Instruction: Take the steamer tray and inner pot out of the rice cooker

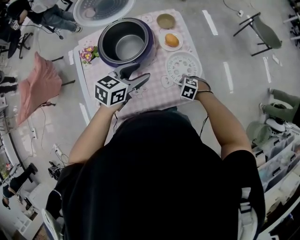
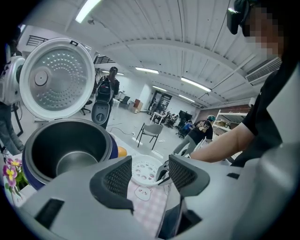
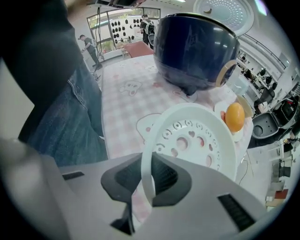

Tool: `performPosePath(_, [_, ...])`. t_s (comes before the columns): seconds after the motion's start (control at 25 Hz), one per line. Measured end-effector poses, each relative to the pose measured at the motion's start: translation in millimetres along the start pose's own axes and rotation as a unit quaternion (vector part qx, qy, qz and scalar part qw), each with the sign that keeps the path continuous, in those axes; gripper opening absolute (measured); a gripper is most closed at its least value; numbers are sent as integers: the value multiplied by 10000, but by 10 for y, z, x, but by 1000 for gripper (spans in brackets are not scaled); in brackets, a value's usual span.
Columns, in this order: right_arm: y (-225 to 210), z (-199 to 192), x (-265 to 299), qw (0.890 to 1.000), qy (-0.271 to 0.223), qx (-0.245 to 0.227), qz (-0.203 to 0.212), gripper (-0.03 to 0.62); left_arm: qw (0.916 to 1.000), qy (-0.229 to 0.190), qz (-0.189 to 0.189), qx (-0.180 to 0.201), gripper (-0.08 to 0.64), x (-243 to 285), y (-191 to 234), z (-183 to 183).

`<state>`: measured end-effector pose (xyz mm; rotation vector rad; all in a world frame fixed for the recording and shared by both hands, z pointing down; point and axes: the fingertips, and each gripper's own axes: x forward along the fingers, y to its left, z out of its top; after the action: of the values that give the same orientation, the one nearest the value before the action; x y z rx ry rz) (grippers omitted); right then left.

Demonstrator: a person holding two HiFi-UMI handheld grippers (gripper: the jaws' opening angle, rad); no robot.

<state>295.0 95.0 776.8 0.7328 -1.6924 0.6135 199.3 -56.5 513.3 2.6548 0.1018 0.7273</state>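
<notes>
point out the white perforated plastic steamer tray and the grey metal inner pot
white perforated plastic steamer tray (image 1: pixel 183 65): head view, its holed centre
grey metal inner pot (image 1: pixel 130 47): head view, its bare floor

Right gripper (image 3: pixel 147 176): jaws closed on the near rim of the tray, the thin white edge pinched between the dark ribbed pads.
Tray (image 3: pixel 197 140): white, round, pierced with holes and heart shapes; tilted, its inside facing the camera, over the cloth.
Cloth (image 3: pixel 126 93): pink check with bear prints, covering the table.
Cooker (image 3: pixel 192 47): dark blue, standing on the cloth beyond the tray.
Lid (image 3: pixel 225 11): open, its white dotted inside showing above the cooker.
Orange (image 3: pixel 234 117): just past the tray's right rim.
Jeans (image 3: pixel 70 122): at the left, beside the table edge.
</notes>
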Motion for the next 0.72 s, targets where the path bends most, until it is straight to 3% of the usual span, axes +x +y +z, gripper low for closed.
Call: performPosePath(0.72, [171,-6,400,9982,376,105,458,92,9994,-39,228,-250,259,-260,322,-152])
